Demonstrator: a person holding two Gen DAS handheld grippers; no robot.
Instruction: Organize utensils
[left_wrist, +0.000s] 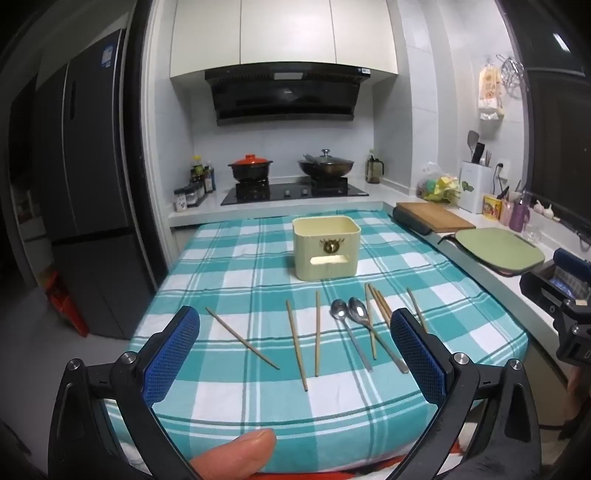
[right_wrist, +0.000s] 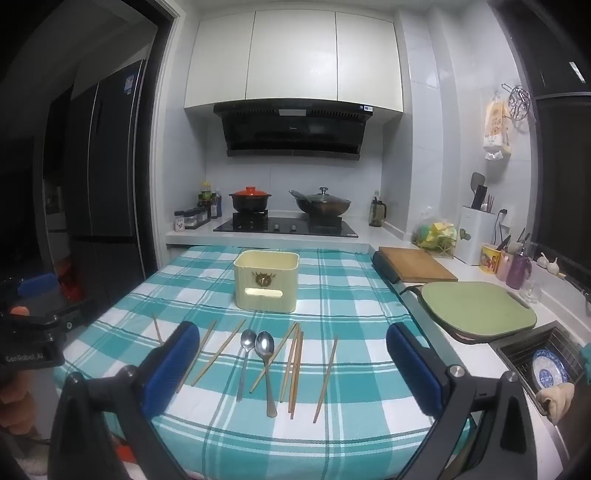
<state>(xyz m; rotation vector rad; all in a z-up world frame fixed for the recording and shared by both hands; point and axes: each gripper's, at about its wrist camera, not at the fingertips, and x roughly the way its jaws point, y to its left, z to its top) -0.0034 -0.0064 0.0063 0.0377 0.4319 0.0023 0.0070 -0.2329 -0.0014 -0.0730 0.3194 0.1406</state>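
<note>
Both claws, left gripper (left_wrist: 295, 354) and right gripper (right_wrist: 291, 365), gaped empty; the crossed thin wooden chopsticks (right_wrist: 293, 363), at six o'clock from the cream ribbed plastic box (right_wrist: 266, 280), risked scattering if nudged.

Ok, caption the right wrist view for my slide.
Open right gripper above spoons and chopsticks before a cream container.

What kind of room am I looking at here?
A home kitchen, most likely. A gas hob carries a red-lidded pot and a lidded wok under an extractor hood, and a tall fridge stands at the left.
</note>
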